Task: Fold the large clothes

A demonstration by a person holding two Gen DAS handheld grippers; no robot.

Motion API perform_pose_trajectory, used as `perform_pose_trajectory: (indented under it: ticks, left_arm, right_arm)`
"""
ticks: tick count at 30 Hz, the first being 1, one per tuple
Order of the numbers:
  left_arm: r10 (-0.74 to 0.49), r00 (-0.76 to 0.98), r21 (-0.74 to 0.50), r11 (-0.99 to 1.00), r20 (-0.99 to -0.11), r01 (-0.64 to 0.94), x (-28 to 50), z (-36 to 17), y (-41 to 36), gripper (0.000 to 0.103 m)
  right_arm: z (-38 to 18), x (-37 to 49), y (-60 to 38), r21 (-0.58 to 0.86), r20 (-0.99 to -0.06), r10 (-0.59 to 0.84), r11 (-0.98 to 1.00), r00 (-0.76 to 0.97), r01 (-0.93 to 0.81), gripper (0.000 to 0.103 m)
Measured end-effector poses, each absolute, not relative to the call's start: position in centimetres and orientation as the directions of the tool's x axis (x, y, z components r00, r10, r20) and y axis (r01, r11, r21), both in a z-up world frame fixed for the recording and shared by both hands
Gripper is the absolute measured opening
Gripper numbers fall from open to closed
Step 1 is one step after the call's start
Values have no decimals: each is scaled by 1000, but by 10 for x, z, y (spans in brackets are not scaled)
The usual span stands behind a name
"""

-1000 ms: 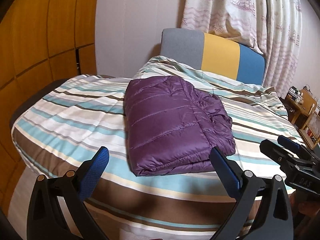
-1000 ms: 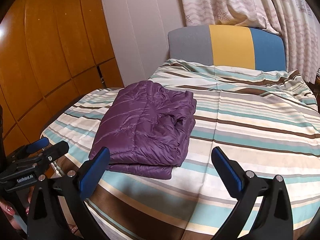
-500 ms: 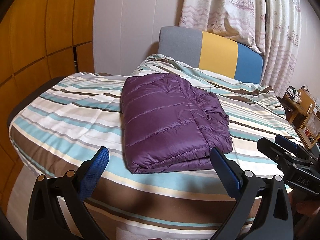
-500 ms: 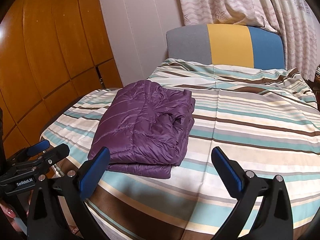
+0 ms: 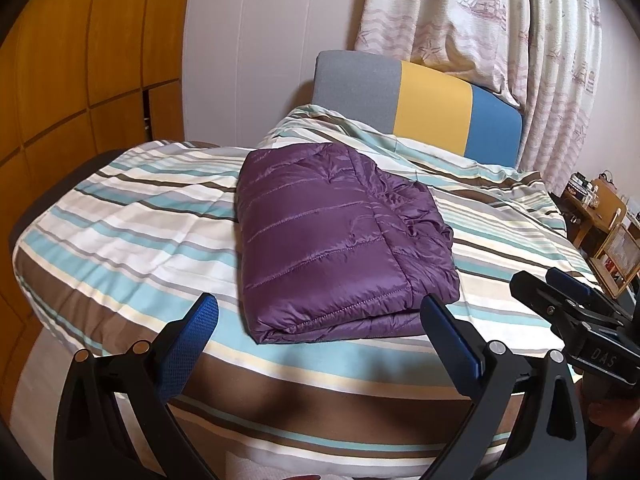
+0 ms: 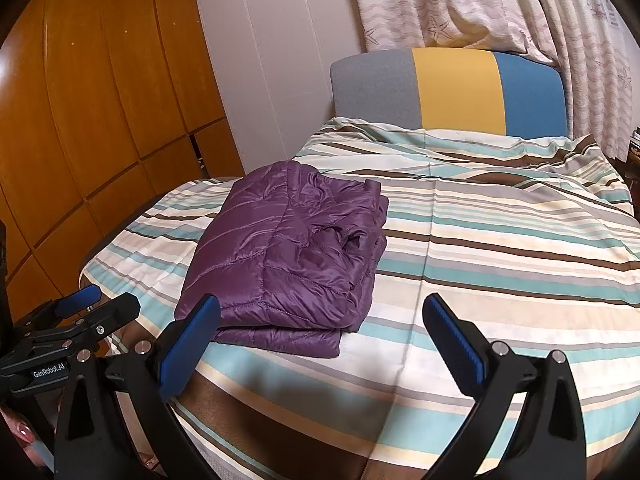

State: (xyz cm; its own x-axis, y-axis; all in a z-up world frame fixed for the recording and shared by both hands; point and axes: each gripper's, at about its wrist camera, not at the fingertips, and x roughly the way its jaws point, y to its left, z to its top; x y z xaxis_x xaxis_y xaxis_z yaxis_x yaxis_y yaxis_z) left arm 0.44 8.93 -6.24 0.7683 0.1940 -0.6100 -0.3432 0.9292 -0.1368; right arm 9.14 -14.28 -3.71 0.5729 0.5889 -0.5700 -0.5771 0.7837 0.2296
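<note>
I have the striped bed filling both views, and the purple quilted jacket lies on it as a folded packet, near the foot edge at about 12 o'clock from the left gripper and 11 o'clock from the right gripper. Both pairs of jaws stand spread wide and empty, clear of the cloth.

I judge the folding all but done, so the step in hand is a check and tidy. To do it well I would come in low at the loose, rumpled side of the packet, at 2 o'clock in the left view, pinch only the top layer and draw it flat without dragging the slippery shell off the layers beneath.

What I cannot see: the sleeves and collar are tucked inside, and the packet's far edge is foreshortened. From the left view only part of the right gripper shows at 3 o'clock; the shelf at 2 o'clock is too small to read.
</note>
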Motion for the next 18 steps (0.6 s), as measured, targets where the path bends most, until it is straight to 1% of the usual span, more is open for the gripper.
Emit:
perform_pose_trajectory:
  ticks: [4, 13, 18]
  left_arm:
    - [206, 758, -125, 927, -618, -354, 5, -64, 89, 100]
    - [191, 752, -136, 927, -631, -349, 7, -66, 89, 100]
    - [154, 747, -189, 917, -646, -352, 8, -70, 95, 100]
  right_arm:
    - [-37, 92, -142, 228, -572, 588, 784, 572, -577, 101]
    - [-38, 92, -143, 233, -575, 588, 784, 569, -576, 101]
    - [-39, 92, -143, 230, -579, 586, 784, 567, -576, 101]
